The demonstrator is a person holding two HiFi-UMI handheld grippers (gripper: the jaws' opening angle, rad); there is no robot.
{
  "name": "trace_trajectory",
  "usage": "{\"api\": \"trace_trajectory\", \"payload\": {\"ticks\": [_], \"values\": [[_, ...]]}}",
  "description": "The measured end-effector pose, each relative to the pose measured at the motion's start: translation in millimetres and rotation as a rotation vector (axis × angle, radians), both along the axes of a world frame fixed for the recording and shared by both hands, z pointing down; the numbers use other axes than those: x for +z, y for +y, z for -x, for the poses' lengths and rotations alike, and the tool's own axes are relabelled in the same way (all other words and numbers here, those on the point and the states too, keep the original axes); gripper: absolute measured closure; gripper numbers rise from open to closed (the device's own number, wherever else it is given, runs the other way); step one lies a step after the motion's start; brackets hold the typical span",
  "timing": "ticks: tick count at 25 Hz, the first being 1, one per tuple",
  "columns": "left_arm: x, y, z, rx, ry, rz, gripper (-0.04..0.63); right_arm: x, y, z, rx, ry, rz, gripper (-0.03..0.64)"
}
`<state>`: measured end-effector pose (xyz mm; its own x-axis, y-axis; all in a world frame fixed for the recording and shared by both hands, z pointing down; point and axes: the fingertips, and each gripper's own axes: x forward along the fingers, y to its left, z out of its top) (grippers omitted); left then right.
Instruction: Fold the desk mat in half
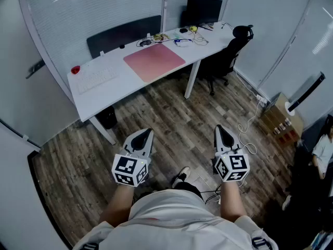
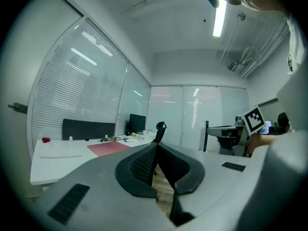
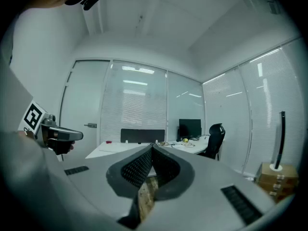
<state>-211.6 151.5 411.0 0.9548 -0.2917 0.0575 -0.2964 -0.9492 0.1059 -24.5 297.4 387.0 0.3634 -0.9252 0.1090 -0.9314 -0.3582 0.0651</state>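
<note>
In the head view we hold the left gripper [image 1: 146,134] and right gripper [image 1: 220,130] well apart from the desk mat [image 1: 154,61], flat on the desk [image 1: 99,94]. Left gripper view: our jaws meet, empty. Right gripper view: likewise together, empty

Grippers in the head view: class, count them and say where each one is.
2. The left gripper is low at left, the right gripper low at right, both over the wooden floor, short of the white desk, jaws shut and empty. None seems hidden.
</note>
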Motion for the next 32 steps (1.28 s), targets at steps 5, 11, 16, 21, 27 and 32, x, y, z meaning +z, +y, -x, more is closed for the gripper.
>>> {"api": "trace_trajectory", "payload": {"ticks": [5, 11, 16, 21, 27, 32], "values": [[1, 1, -2, 0.006, -0.005, 0.005, 0.58, 3, 0, 0, -0.001, -0.01, 0.005, 0.566], [5, 6, -4, 0.019, -0.016, 0.011, 0.58, 8, 4, 0, 0.005, -0.015, 0.014, 0.566], [8, 9, -6, 0.026, -0.023, 0.019, 0.58, 10, 9, -1, 0.017, -0.015, 0.011, 0.566], [11, 5, -13, 0.036, -0.024, 0.029, 0.58, 12, 6, -8, 0.04, 0.001, 0.019, 0.565], [13, 1, -31, 0.045, -0.033, 0.046, 0.58, 9, 3, -24, 0.026, -0.005, 0.015, 0.565], [19, -8, -54, 0.05, -0.049, 0.057, 0.58, 20, -6, -48, 0.025, -0.041, 0.026, 0.565]]}}
